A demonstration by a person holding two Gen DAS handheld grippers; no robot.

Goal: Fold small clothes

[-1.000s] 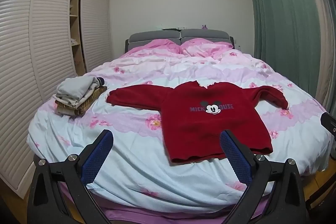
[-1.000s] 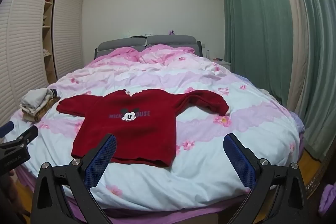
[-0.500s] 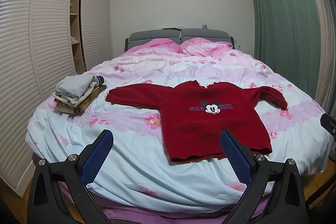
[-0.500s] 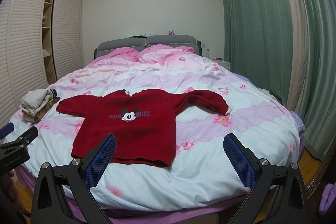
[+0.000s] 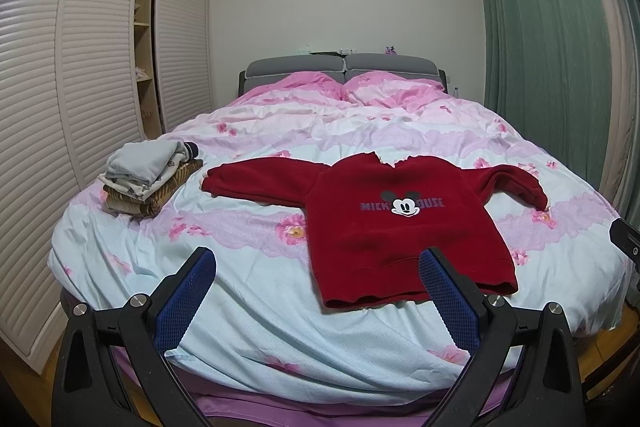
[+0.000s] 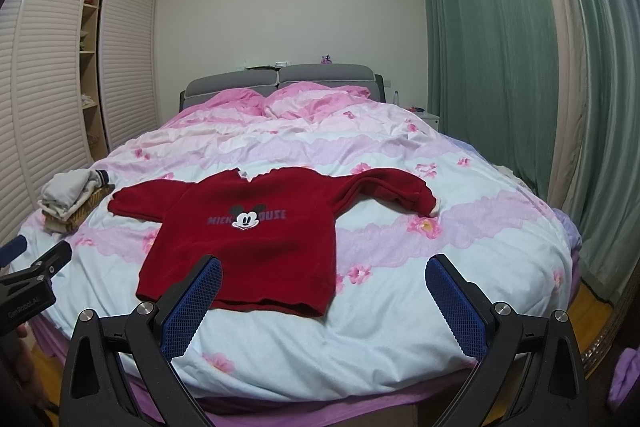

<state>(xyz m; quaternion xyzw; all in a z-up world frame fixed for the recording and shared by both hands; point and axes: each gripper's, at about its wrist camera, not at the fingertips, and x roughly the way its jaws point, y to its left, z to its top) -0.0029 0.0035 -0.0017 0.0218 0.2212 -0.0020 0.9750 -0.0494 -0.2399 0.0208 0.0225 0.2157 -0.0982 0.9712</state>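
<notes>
A small red sweater (image 5: pixel 400 219) (image 6: pixel 256 227) with a cartoon mouse print lies flat, face up, on the bed, sleeves spread to both sides. Its right sleeve bends back on itself near the cuff (image 6: pixel 420 201). My left gripper (image 5: pixel 316 295) hovers over the foot of the bed, open and holding nothing, its right finger just before the sweater's hem. My right gripper (image 6: pixel 324 301) is likewise open and holding nothing, with its left finger in front of the hem. The left gripper's side (image 6: pixel 32 279) shows at the left edge of the right wrist view.
A stack of folded clothes (image 5: pixel 148 183) (image 6: pixel 74 197) sits on the bed's left side. The bed (image 5: pixel 248 291) has a pink and pale blue floral cover. A louvred wardrobe (image 5: pixel 60 75) stands left, green curtains (image 6: pixel 520 67) right, a nightstand (image 6: pixel 430 117) by the headboard.
Both views have drifted very slightly; the sweater and the folded stack lie as before, and both grippers stay open.
</notes>
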